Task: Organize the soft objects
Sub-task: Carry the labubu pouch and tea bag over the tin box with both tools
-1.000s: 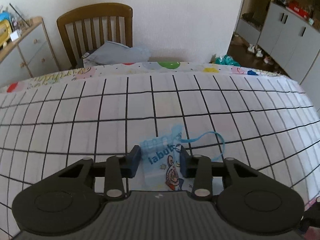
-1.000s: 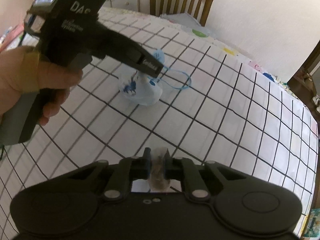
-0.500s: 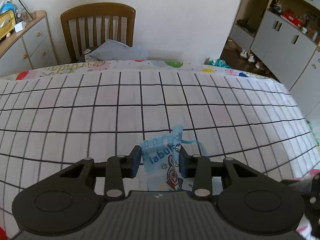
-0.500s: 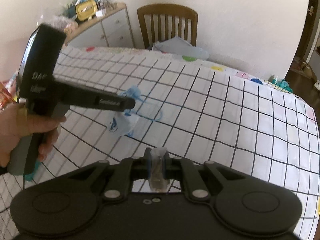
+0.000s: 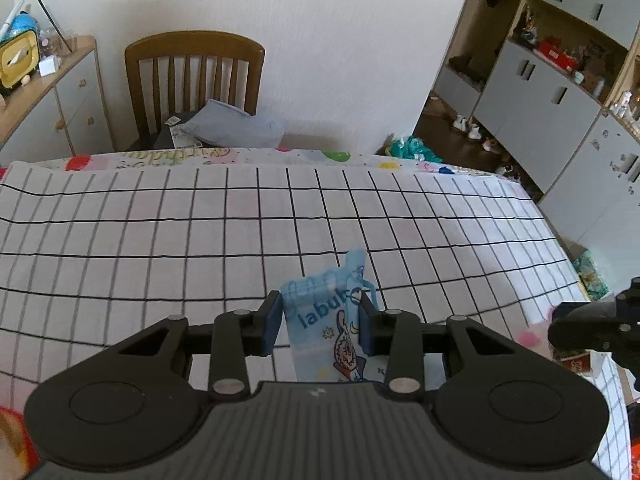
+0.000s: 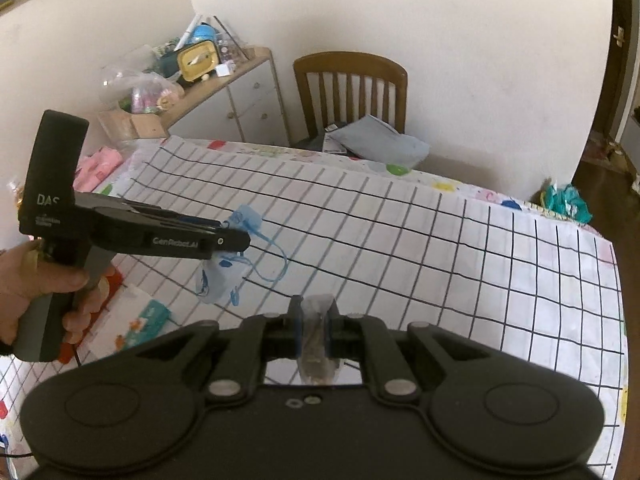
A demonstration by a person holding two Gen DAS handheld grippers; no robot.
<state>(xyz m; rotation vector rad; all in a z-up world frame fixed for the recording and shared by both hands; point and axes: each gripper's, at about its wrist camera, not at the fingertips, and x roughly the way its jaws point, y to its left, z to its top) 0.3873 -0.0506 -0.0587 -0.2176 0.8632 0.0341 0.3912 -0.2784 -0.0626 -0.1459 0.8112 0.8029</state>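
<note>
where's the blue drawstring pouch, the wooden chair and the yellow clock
blue drawstring pouch (image 5: 320, 316): left wrist view, on its printed front by the lettering.
wooden chair (image 5: 194, 44): left wrist view, on the curved top rail of its back.
yellow clock (image 6: 196, 58): right wrist view, on its yellow face, atop the dresser.

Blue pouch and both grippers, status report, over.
Left gripper shut on blue pouch, held above the table. Right gripper shut on clear wrapped item. Nothing in the way.
</note>
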